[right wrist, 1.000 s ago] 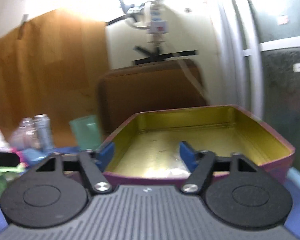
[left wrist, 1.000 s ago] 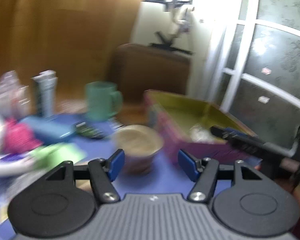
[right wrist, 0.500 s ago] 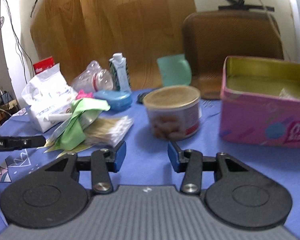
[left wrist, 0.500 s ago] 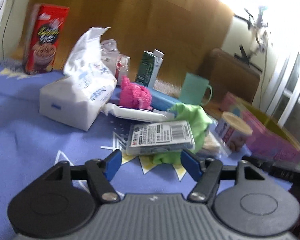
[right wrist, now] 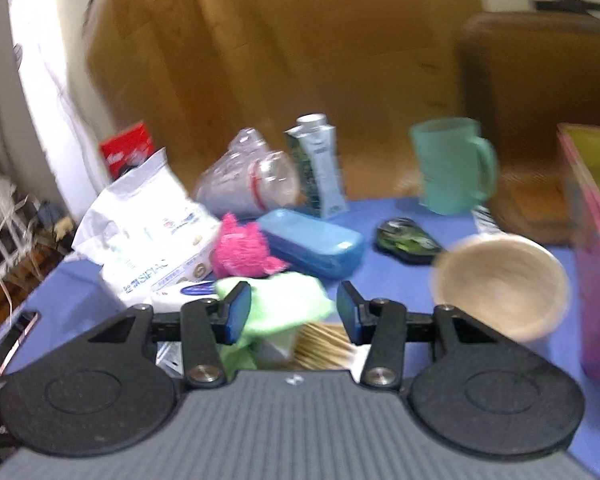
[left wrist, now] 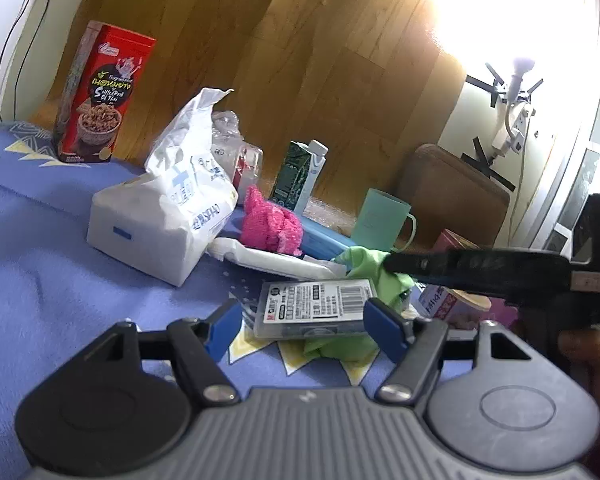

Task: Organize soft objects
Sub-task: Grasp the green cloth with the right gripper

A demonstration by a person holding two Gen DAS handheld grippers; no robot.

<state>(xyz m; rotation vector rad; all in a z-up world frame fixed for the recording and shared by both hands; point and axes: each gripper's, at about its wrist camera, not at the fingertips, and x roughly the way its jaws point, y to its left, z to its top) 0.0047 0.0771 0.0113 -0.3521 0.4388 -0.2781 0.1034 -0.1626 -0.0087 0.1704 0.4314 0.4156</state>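
Here my left fingers [left wrist: 303, 330] stand wide apart, holding nothing, just before a labelled packet [left wrist: 315, 308] lying on the green cloth [left wrist: 374, 265]. My right fingers [right wrist: 293, 317] gape too, the green cloth [right wrist: 288, 304] between them. The pink fluffy cloth [right wrist: 242, 250] sits beside the tissue pack [right wrist: 156, 232] on the blue-covered counter [left wrist: 60, 280].

One green cloth [right wrist: 284, 304], one pink plush [right wrist: 242, 252], one tissue pack [left wrist: 168, 220], one teal mug [right wrist: 450, 164], one blue case [right wrist: 312, 242].
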